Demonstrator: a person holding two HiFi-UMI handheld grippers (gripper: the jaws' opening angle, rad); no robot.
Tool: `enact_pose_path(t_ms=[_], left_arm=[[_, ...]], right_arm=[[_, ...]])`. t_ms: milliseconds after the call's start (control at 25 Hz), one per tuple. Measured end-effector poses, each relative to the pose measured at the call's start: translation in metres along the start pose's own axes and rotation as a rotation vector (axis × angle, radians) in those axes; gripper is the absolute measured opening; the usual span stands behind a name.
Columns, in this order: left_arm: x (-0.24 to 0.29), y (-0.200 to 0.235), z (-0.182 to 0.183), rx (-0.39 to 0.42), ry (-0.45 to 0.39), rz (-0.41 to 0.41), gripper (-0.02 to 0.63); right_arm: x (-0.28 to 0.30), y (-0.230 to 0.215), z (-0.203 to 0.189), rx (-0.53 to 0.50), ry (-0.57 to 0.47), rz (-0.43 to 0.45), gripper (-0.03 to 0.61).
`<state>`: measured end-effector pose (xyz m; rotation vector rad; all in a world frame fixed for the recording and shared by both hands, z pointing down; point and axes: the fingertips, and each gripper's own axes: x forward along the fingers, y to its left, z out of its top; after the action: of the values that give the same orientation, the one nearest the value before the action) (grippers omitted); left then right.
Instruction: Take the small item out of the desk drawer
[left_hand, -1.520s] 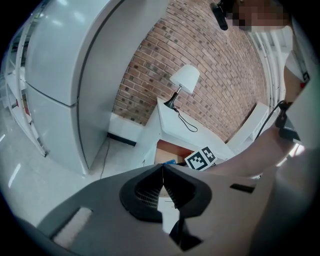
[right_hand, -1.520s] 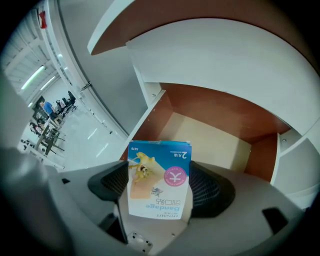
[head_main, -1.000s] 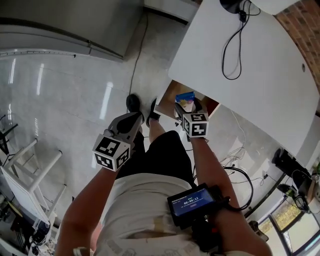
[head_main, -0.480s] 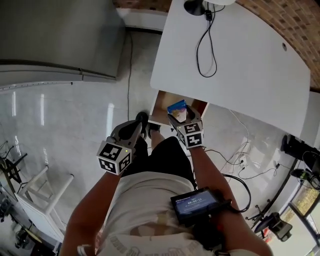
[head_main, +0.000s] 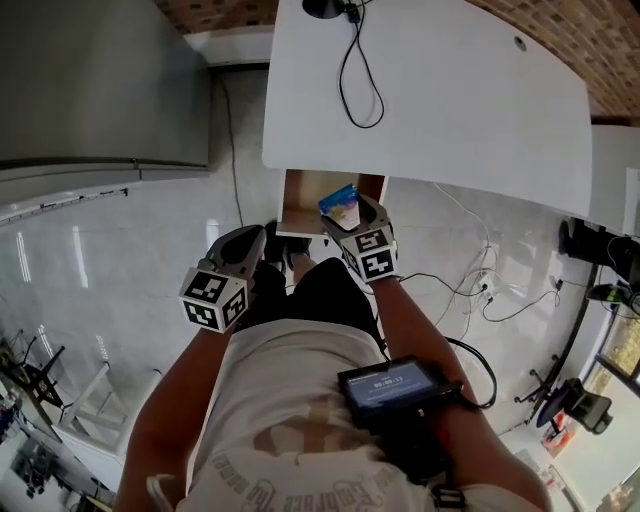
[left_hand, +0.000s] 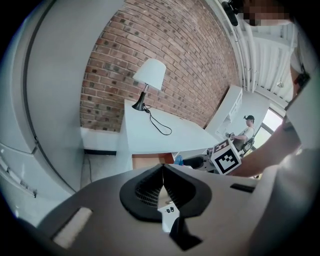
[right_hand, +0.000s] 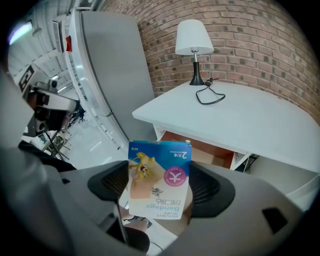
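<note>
Two jaws of your right gripper (head_main: 347, 214) clamp the bandage box (right_hand: 159, 176) by its sides. In that gripper's view its long axis runs almost straight up the frame, print upside down. In the head view the box sits at centre frame over the right part of the open drawer (head_main: 303, 198), just below the white desk (head_main: 450, 90) front edge. Only brown drawer bottom shows left of it. Your left gripper (left_hand: 162, 171), left of centre, is pinched together on nothing.
</note>
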<state>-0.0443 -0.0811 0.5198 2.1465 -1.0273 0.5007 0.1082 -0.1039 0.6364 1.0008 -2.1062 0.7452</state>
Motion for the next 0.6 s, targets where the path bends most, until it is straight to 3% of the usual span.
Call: enact_pose_path(t_ms=[280, 600], left_arm=[[-0.006, -0.007, 0.006, 0.045, 0.001, -0.036, 0.006], [-0.023, -0.003, 0.013, 0.064, -0.007, -0.072, 0.006]], right_arm=[[-0.021, 0.004, 0.010, 0.032, -0.060, -0.024, 0.341], [-0.050, 0.020, 0.050, 0.046, -0.188, -0.033, 0.341]])
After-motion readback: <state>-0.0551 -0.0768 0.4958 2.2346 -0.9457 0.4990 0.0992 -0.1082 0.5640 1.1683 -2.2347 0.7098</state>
